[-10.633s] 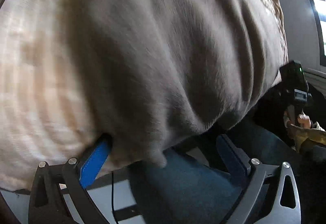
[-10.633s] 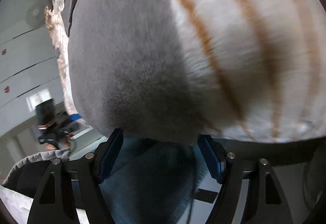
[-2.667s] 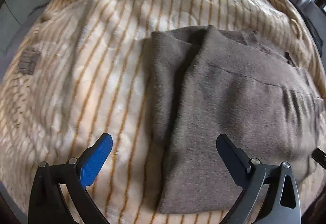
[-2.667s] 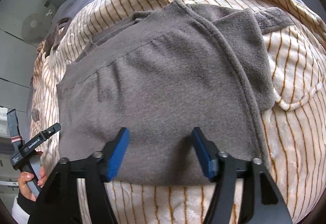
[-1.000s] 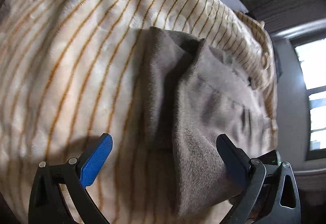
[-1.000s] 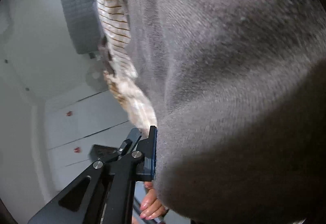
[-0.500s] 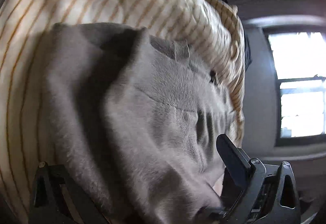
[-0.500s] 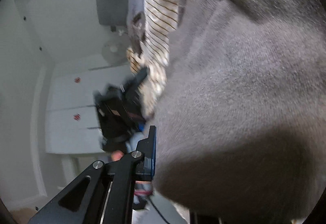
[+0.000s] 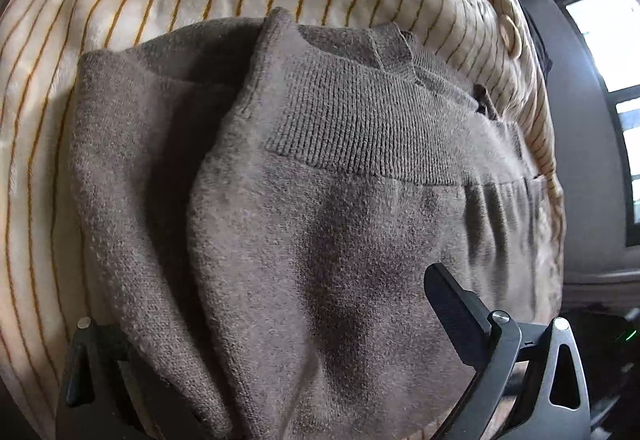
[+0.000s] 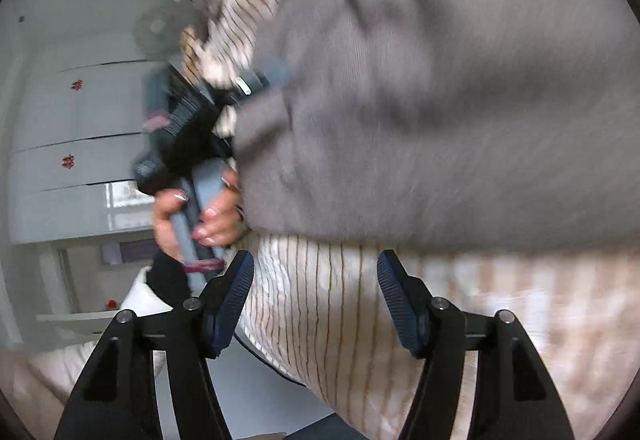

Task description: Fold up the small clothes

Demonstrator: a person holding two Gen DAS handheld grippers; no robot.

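Releasing: right gripper [image 10: 316,304] jaws just opened, empty, sweater [image 10: 440,99] dropped on striped blanket [image 10: 320,320]. Left gripper [image 9: 280,380] grip unclear, near finger buried. Risk: fold springs open if dragged.

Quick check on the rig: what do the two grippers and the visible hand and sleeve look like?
Right gripper: black frame, silver screws, ribbed dark-blue pads. Left gripper: same black frame, one dark finger showing. Left hand: painted nails, black cuff under a white sleeve, grey handle.
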